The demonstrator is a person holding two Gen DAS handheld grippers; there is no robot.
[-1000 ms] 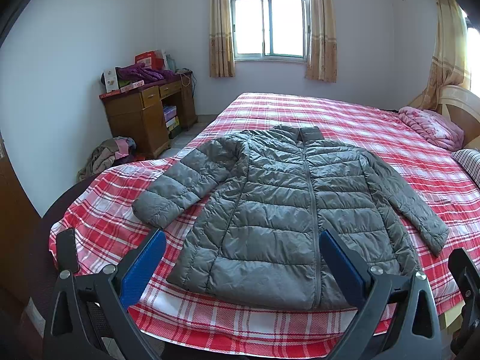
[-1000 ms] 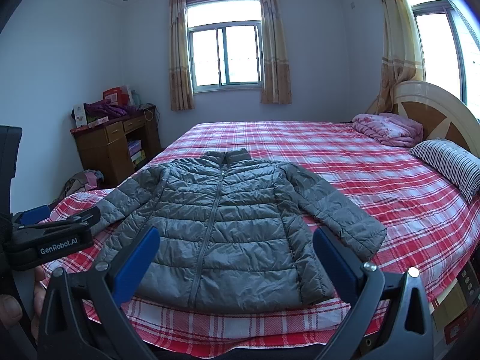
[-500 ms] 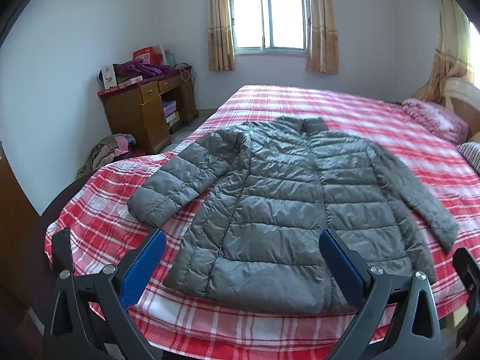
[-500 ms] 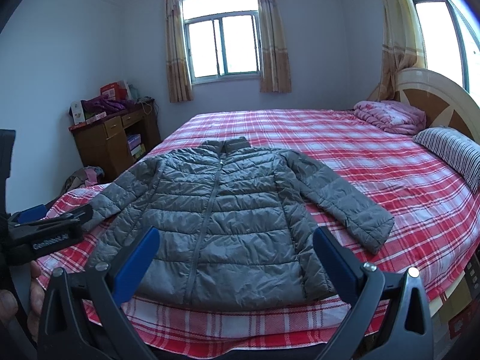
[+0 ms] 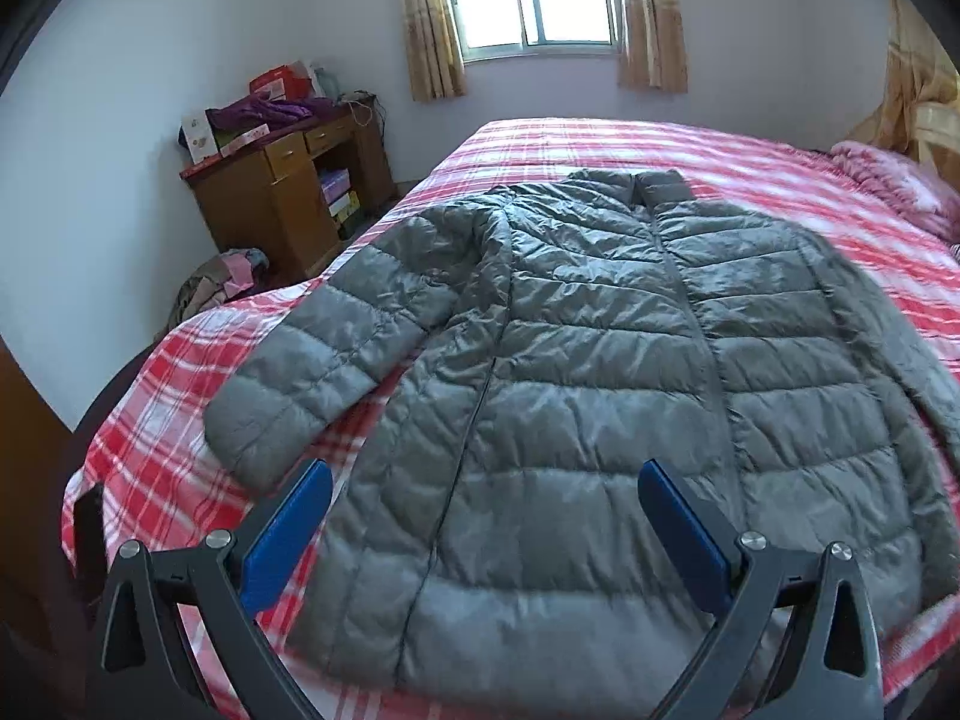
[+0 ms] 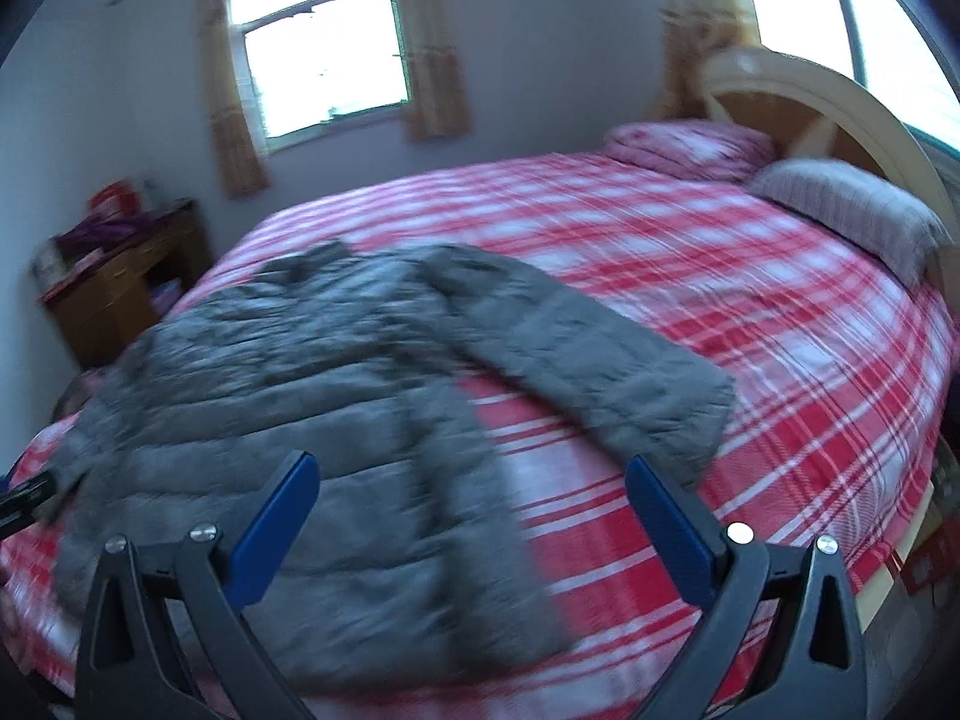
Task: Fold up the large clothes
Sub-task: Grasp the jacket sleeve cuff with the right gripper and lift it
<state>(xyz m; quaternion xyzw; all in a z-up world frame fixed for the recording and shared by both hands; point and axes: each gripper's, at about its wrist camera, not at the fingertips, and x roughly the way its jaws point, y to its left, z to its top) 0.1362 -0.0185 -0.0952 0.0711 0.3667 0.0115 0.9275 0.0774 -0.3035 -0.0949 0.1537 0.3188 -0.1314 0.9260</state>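
Currently the grey puffer jacket [image 5: 600,396] lies flat, zipped, front side up on the bed [image 5: 600,150], hem at the near edge, collar toward the far side; its long axis runs near-to-far, approx. in line with both wrist views. Left gripper [image 5: 483,531] hovers over the near hem area, jaws spread wide, nothing between them, not touching fabric; the jacket body is directly ahead and below, and the left sleeve [image 5: 324,360] angles out to the near-left, its cuff just beyond the left blue pad [image 5: 288,534]. Right gripper [image 6: 471,519] is likewise spread and empty, positioned over the jacket's right side panel; its view is motion-blurred, so fine detail is n/a. Right sleeve [image 6: 588,354] runs out diagonally to the right across the plaid cover, cuff just beyond the right blue pad [image 6: 672,528]. Judgement: each sleeve is nearer its same-side gripper, so a sleeve-in fold would assign left sleeve to left gripper, right sleeve to right; folding not yet started, as both sleeves are splayed. Surroundings: pink quilt [image 6: 690,141] and striped pillow [image 6: 852,213] sit at the far-right by the headboard [image 6: 822,114], well apart from the jacket. Wooden desk [image 5: 282,192] w/ boxes stands at the left wall, off the bed. Nothing lies on or across the jacket; no obstruction visible in either gripper's path. Padding is likely springy, so folds may not stay flat w/o pressing.
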